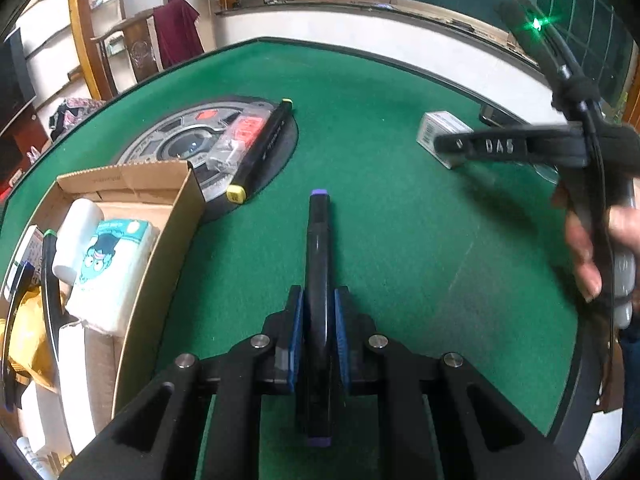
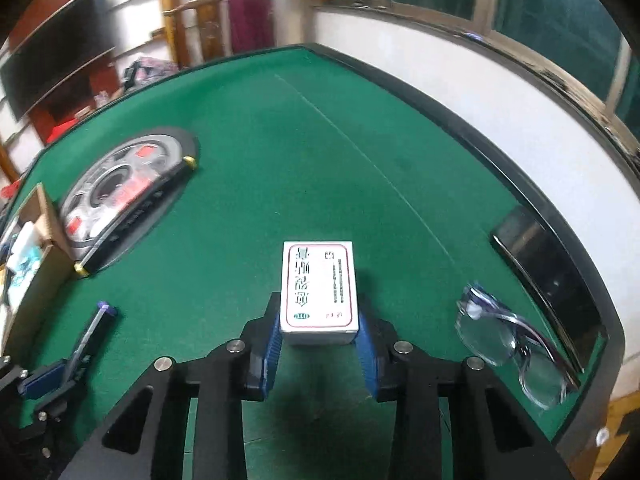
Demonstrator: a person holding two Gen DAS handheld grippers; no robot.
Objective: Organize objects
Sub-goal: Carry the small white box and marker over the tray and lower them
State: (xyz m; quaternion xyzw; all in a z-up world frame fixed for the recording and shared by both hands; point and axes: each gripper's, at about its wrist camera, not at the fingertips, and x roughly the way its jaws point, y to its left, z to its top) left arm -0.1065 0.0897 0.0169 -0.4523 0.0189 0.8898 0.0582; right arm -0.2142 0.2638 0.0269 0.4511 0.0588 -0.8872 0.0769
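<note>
My left gripper [image 1: 319, 312] is shut on a black marker with purple caps [image 1: 318, 248], which sticks out ahead over the green felt. In the right wrist view that left gripper [image 2: 68, 368] and the purple-capped marker [image 2: 90, 332] show at the lower left. A small white printed box [image 2: 318, 288] lies on the felt, and my right gripper [image 2: 320, 336] has its blue pads against the two sides of the box's near end. From the left wrist view the right gripper [image 1: 448, 146], held by a hand, reaches over the white box [image 1: 434, 126].
An open cardboard box [image 1: 168, 240] at the left holds several items. Beside it a round grey disc [image 1: 180, 140] carries a yellow-capped black marker [image 1: 260, 152] and a clear packet [image 1: 236, 140]. Clear glasses [image 2: 508, 344] and a flat black slab [image 2: 548, 280] lie by the table's right edge.
</note>
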